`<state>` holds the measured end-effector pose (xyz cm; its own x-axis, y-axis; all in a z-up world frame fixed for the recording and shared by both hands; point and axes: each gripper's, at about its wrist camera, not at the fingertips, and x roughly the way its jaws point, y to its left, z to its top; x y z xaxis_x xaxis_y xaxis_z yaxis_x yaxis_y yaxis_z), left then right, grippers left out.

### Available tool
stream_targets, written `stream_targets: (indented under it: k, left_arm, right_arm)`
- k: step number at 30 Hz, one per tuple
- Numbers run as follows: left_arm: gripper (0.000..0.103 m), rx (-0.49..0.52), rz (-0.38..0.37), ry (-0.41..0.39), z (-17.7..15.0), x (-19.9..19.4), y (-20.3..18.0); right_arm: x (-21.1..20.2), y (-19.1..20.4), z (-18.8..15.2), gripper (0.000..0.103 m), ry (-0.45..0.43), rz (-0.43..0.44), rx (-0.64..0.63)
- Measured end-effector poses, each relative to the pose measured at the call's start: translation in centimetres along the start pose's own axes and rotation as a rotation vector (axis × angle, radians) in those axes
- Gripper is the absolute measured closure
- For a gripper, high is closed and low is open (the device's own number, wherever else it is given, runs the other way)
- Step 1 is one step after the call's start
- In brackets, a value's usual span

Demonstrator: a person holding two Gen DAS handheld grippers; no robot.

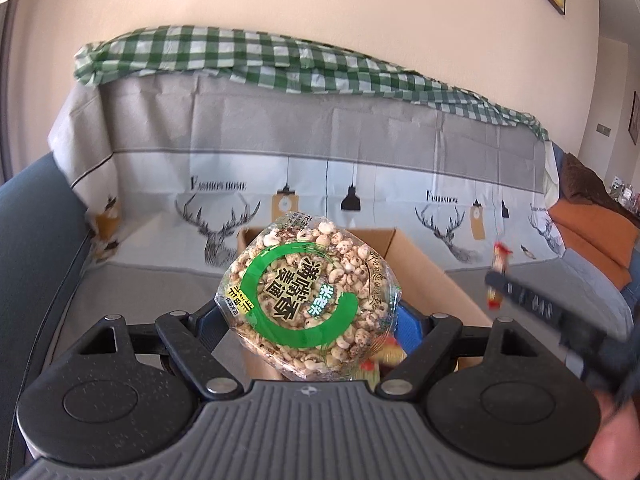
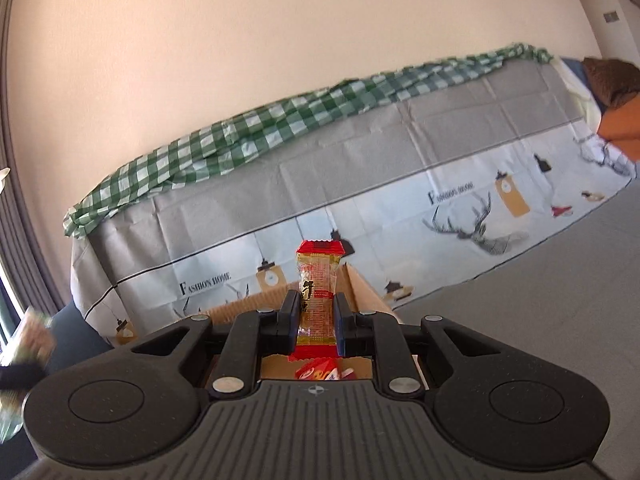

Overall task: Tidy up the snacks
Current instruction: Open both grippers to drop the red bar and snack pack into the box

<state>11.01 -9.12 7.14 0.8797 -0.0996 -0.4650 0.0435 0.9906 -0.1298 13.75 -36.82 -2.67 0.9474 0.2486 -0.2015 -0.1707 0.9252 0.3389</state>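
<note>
My left gripper point(image 1: 308, 312) is shut on a round puffed-grain cake pack point(image 1: 306, 300) with a green ring label, held wide between the jaws above a cardboard box point(image 1: 424, 268). My right gripper point(image 2: 317, 320) is shut on a small red and yellow snack packet point(image 2: 318, 296), which stands upright between the pads over the same cardboard box point(image 2: 360, 284). Red wrappers point(image 2: 320, 371) lie inside the box below it. The right gripper point(image 1: 496, 280) with its packet point(image 1: 500, 268) shows blurred at the right of the left wrist view. The left gripper's pack point(image 2: 34, 332) appears blurred at the far left of the right wrist view.
The box sits on a sofa seat covered with a grey deer-print cloth point(image 1: 320, 140). A green checked cloth point(image 1: 240, 56) lies along the sofa back. An orange cushion point(image 1: 592, 236) and brown blanket point(image 1: 580, 176) lie at the right. A dark blue armrest point(image 1: 36, 220) is at the left.
</note>
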Motion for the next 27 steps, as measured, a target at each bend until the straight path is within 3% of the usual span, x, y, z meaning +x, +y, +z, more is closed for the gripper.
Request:
stream_targets:
  k: [14, 17, 19, 20, 21, 27]
  left_arm:
    - [0.016, 0.026, -0.055, -0.084, 6.1, 6.8, -4.7]
    - [0.004, 0.046, -0.052, -0.063, 6.4, 7.6, -5.2]
    - [0.0, 0.071, -0.031, -0.025, 6.2, 8.1, -5.6]
    - [0.0, 0.079, -0.017, -0.013, 6.0, 8.2, -5.7]
    - [0.0, 0.083, -0.008, -0.011, 5.6, 8.0, -5.7]
    - [0.0, 0.096, 0.041, -0.075, 2.9, 4.6, -5.2]
  right_arm:
    - [1.6, -0.4, -0.1, 0.085, 0.0, 0.047, 0.013]
    - [2.1, -0.2, -0.2, 0.082, 0.013, 0.047, 0.005]
    - [2.6, 0.0, -0.3, 0.044, 0.035, 0.024, -0.001]
    - [2.7, 0.1, -0.3, 0.011, 0.039, -0.002, -0.003]
    - [2.8, 0.2, -0.3, 0.003, 0.038, -0.021, -0.006]
    - [2.7, 0.2, -0.3, 0.003, 0.074, 0.0, -0.001]
